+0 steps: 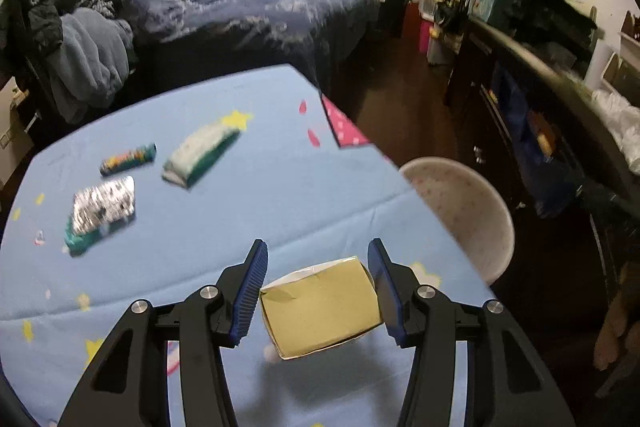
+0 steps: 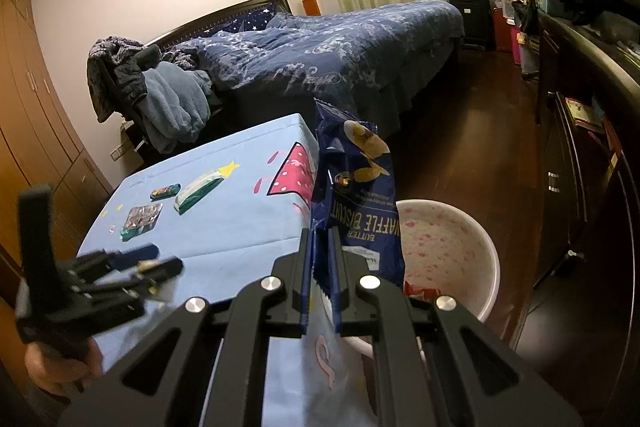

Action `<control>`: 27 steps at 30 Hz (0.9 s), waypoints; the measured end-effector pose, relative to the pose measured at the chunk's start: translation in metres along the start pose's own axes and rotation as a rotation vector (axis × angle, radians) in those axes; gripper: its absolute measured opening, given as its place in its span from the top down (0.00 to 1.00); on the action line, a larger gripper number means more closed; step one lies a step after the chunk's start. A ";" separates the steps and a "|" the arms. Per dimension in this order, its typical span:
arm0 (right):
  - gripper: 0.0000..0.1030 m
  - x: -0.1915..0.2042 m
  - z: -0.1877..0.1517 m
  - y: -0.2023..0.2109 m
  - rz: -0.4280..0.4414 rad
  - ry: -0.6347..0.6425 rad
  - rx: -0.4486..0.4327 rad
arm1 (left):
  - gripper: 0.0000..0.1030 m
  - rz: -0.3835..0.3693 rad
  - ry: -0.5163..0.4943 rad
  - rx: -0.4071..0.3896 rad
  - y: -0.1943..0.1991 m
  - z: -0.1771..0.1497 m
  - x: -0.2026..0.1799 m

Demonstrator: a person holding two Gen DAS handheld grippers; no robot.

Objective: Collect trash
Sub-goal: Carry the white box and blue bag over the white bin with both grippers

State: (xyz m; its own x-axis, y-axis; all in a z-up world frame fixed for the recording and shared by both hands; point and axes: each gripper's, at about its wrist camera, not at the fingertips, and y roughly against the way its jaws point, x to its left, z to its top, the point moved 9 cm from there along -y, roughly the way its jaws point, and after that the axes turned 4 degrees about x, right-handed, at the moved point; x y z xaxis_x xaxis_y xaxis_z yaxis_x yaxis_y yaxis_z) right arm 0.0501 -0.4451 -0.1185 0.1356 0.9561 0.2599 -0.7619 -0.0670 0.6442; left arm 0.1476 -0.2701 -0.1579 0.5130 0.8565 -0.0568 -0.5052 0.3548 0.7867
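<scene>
My left gripper (image 1: 318, 291) is open around a small yellowish carton (image 1: 320, 311) that lies between its blue pads near the table's right edge; whether the pads touch it I cannot tell. My right gripper (image 2: 322, 267) is shut on a dark blue waffle biscuit bag (image 2: 356, 195), held upright beside the table, left of the white bin (image 2: 456, 247). On the blue tablecloth (image 1: 240, 227) lie a silver wrapper (image 1: 102, 211), a small colourful wrapper (image 1: 128, 159) and a white and green pack (image 1: 200, 155). The left gripper also shows in the right wrist view (image 2: 156, 263).
The white bin (image 1: 464, 219) stands on the dark wood floor just right of the table and holds a red item (image 2: 420, 293). A bed with blue bedding (image 2: 340, 55) lies behind. Dark cabinets with clothes (image 1: 540, 107) line the right side.
</scene>
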 end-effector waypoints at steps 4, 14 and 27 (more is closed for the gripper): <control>0.91 -0.002 0.000 0.002 -0.002 -0.006 -0.005 | 0.49 -0.004 -0.009 -0.036 0.012 0.015 -0.004; 0.91 -0.018 -0.006 0.005 -0.020 -0.043 -0.004 | 0.49 -0.043 -0.081 -0.061 0.008 0.041 -0.042; 0.91 -0.053 -0.017 -0.003 -0.061 -0.097 0.022 | 0.49 -0.097 -0.192 -0.038 -0.026 0.063 -0.114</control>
State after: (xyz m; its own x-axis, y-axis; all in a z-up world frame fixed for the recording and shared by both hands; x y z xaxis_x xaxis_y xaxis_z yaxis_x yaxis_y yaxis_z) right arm 0.0341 -0.4908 -0.1466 0.2431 0.9265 0.2874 -0.7363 -0.0167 0.6764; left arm 0.1460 -0.4007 -0.1330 0.6812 0.7320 -0.0102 -0.4711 0.4490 0.7593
